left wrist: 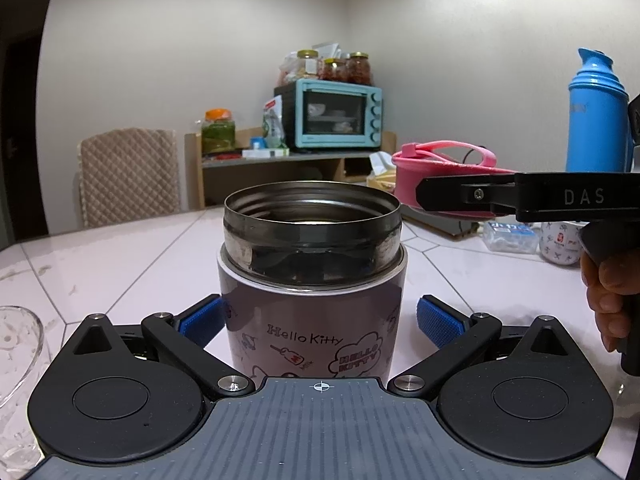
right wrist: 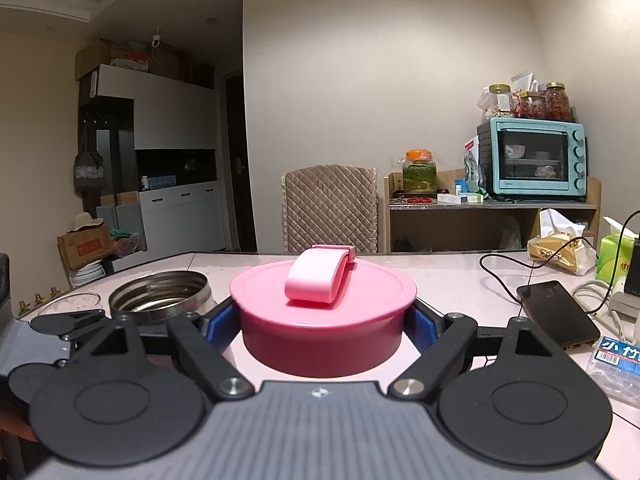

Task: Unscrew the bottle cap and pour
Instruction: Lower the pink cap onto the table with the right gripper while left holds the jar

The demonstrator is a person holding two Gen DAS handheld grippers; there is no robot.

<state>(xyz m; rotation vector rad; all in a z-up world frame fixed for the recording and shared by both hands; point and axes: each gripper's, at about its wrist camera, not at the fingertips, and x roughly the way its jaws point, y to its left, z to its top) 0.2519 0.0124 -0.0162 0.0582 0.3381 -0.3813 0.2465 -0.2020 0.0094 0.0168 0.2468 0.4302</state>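
A Hello Kitty flask (left wrist: 314, 320) with a wide steel mouth stands uncapped on the white table. My left gripper (left wrist: 320, 322) has its blue pads on both sides of the flask body; the left pad touches, the right pad (left wrist: 438, 322) stands slightly off. My right gripper (right wrist: 322, 326) is shut on the pink cap (right wrist: 324, 316), which has a folded handle on top. The cap is held to the right of the flask's mouth (right wrist: 160, 292). In the left wrist view the cap (left wrist: 408, 176) and right gripper's fingers (left wrist: 448, 194) show at the right.
A glass bowl (left wrist: 16, 344) sits at the left. A blue thermos (left wrist: 598, 116), mug (left wrist: 560, 246) and tissue pack (left wrist: 510, 236) stand right. A phone (right wrist: 558, 312), cables and tissue box (right wrist: 614, 256) lie right of the cap. A chair (right wrist: 330, 208) and shelf with oven (right wrist: 534, 158) are behind.
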